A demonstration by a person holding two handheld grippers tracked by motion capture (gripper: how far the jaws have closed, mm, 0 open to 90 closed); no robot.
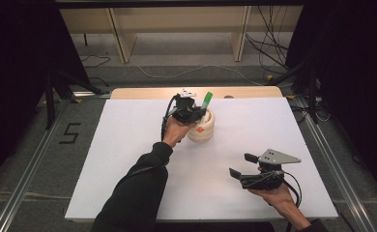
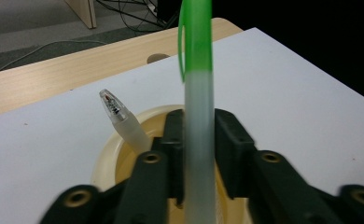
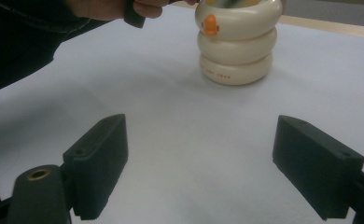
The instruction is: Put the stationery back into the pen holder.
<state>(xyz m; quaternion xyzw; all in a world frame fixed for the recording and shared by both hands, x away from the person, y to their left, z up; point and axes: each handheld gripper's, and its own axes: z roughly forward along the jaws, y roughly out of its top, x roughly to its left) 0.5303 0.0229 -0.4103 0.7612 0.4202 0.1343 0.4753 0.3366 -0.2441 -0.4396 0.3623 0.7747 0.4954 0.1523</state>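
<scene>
A cream ringed pen holder [image 1: 202,129] with an orange beak stands at the middle of the white table, also seen as the holder [image 3: 236,42]. A green-capped frosted pen [image 2: 196,56] stands in it, and my left gripper [image 2: 199,135] has a pad against each side of its barrel, with no gap showing. From above, that left gripper [image 1: 192,112] sits over the holder's rim with the pen [image 1: 207,100] sticking up to the right. A second, clear-tipped pen [image 2: 122,121] leans in the holder [image 2: 106,158]. My right gripper [image 1: 242,164] rests low at the front right, jaws wide apart and empty, the same right gripper [image 3: 201,158] facing the holder.
The white table top [image 1: 128,159] lies on a wooden board [image 1: 143,93] showing at the far edge. A sleeved left forearm [image 1: 138,188] crosses the middle front. Wooden furniture legs and cables sit on the floor beyond.
</scene>
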